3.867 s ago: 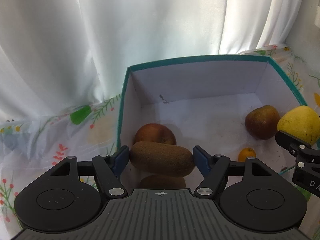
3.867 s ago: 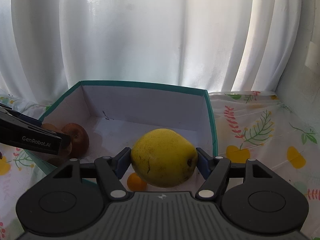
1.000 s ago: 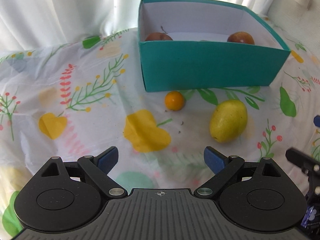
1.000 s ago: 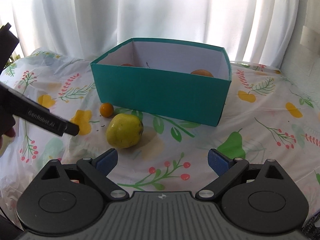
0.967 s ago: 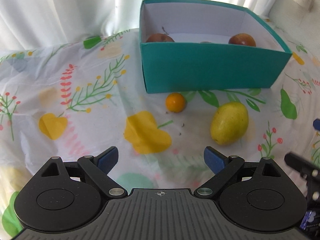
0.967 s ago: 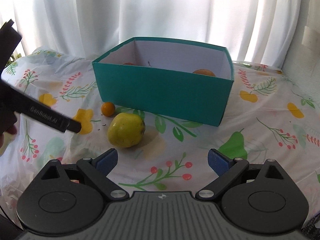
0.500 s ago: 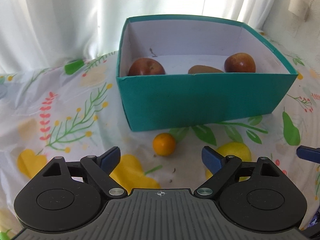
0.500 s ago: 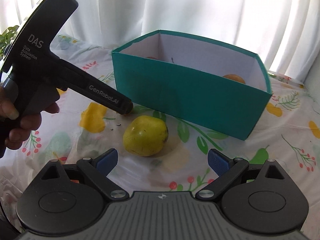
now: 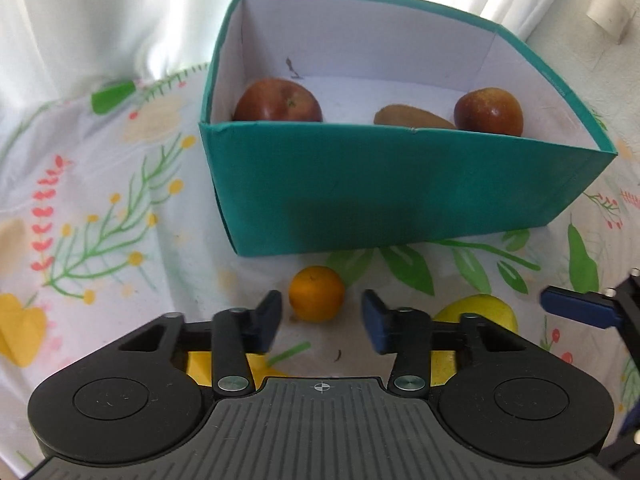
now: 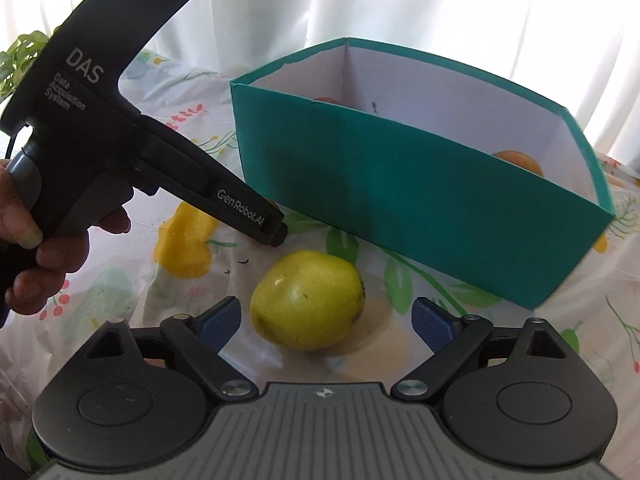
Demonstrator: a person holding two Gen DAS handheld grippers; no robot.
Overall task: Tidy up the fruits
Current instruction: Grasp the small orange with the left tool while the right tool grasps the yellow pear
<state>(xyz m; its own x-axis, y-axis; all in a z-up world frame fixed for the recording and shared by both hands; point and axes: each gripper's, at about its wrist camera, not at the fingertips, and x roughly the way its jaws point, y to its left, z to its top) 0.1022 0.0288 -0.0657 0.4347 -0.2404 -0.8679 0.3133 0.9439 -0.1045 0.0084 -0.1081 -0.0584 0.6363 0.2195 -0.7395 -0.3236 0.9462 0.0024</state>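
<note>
A small orange (image 9: 316, 293) lies on the floral cloth in front of the teal box (image 9: 400, 188). My left gripper (image 9: 322, 322) is open, its blue pads either side of the orange and just short of it. A yellow pear-like fruit (image 10: 307, 310) lies on the cloth to the right; it also shows in the left wrist view (image 9: 476, 312). My right gripper (image 10: 326, 320) is open with the yellow fruit between its pads, not touching. Inside the box sit two red apples (image 9: 278, 102) (image 9: 488, 112) and a kiwi (image 9: 412, 117).
The teal box (image 10: 420, 184) stands just behind both fruits. The left gripper's body (image 10: 120, 136) and the hand holding it fill the left of the right wrist view. White curtains hang behind the table. A wall is at the far right.
Both grippers have moved forward and down toward the cloth. The left gripper's jaws have narrowed around the orange. The yellow fruit now lies between the right gripper's pads.
</note>
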